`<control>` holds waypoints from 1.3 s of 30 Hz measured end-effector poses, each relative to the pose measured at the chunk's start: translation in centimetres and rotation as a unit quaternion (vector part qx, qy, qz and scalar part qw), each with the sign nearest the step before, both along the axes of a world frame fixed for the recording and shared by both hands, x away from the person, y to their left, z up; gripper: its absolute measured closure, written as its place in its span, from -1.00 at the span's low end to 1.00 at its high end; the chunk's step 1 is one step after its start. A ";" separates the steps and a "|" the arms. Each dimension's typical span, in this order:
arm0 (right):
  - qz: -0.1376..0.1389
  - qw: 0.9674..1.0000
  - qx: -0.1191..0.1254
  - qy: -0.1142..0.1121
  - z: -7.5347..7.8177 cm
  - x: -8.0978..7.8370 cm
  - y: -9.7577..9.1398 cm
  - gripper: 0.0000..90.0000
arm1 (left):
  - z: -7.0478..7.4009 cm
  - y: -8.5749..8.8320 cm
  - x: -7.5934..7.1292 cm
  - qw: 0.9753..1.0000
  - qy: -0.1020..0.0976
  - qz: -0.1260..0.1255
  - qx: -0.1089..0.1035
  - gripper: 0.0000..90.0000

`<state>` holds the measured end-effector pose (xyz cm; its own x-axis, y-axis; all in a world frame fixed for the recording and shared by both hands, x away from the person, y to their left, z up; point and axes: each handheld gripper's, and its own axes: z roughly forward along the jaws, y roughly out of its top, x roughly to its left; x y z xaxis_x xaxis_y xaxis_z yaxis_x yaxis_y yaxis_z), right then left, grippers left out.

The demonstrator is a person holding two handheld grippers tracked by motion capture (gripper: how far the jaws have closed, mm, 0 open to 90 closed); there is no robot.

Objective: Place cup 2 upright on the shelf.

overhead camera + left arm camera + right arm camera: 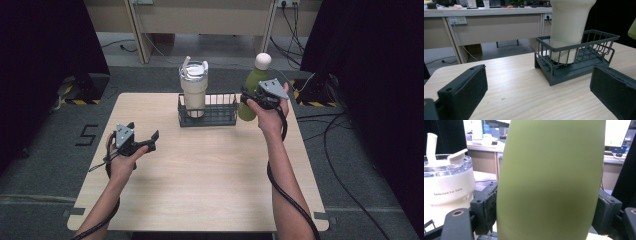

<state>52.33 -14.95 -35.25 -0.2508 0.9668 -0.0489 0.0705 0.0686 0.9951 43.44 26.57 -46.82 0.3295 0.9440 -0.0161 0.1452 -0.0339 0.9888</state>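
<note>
With the right gripper point(248, 100) clamped on the green bottle point(251, 90) just right of the basket point(208, 116), the smooth rounded body could slip or tilt in the pads, or clip the basket's rim or the tumbler point(193, 89) inside if swung in low. Bottle: matte olive green, cream cap, upright. Left gripper point(144, 134) stands wide, empty, left of the basket and nearer the person.

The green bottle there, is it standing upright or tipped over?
Upright. The green bottle stands with its pale cap on top, just right of the wire basket. The right gripper is shut on its sides.
</note>
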 end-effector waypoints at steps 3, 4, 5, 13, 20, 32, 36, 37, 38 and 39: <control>0.001 1.000 -0.001 -0.002 0.3 0.1 0.2 -0.50 | 0.0 0.0 0.0 1.000 -0.001 0.000 0.000 -0.99; 0.001 1.000 0.000 -0.004 0.4 0.2 0.3 -0.50 | 0.1 0.1 0.0 1.000 -0.001 0.001 0.000 -0.99; 0.001 1.000 0.001 -0.003 0.5 0.2 0.4 -0.51 | 0.1 0.1 0.0 1.000 -0.001 0.001 0.001 -0.99; 0.004 1.000 0.002 -0.007 1.0 0.5 0.9 -0.50 | 0.0 0.1 0.0 1.000 -0.001 0.001 0.000 -0.99; 0.010 1.000 -0.001 -0.009 1.4 1.0 1.7 -0.50 | 0.1 0.4 0.0 1.000 -0.001 0.005 -0.002 -0.99; 0.018 1.000 -0.003 -0.013 2.3 1.8 2.9 -0.50 | 0.2 0.5 0.0 1.000 -0.001 0.004 -0.001 -0.98; 0.021 1.000 -0.001 -0.010 2.4 2.3 3.3 -0.50 | 0.1 0.5 0.0 1.000 0.001 0.005 -0.002 -0.98; 0.021 1.000 -0.001 -0.010 2.4 2.3 3.3 -0.50 | 0.1 0.5 0.0 1.000 0.001 0.005 -0.002 -0.98; 0.020 1.000 0.000 -0.010 2.4 2.3 3.4 -0.50 | 0.1 0.5 0.0 1.000 0.001 0.005 -0.002 -0.98; 0.021 1.000 0.000 -0.010 2.4 2.4 3.5 -0.50 | 0.1 0.5 0.0 1.000 0.000 0.005 -0.002 -0.98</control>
<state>54.74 -11.49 -32.88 -0.2900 0.9554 -0.0552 0.0467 0.0717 0.9963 43.45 27.03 -46.70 0.3203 0.9471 -0.0194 0.1458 -0.0291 0.9889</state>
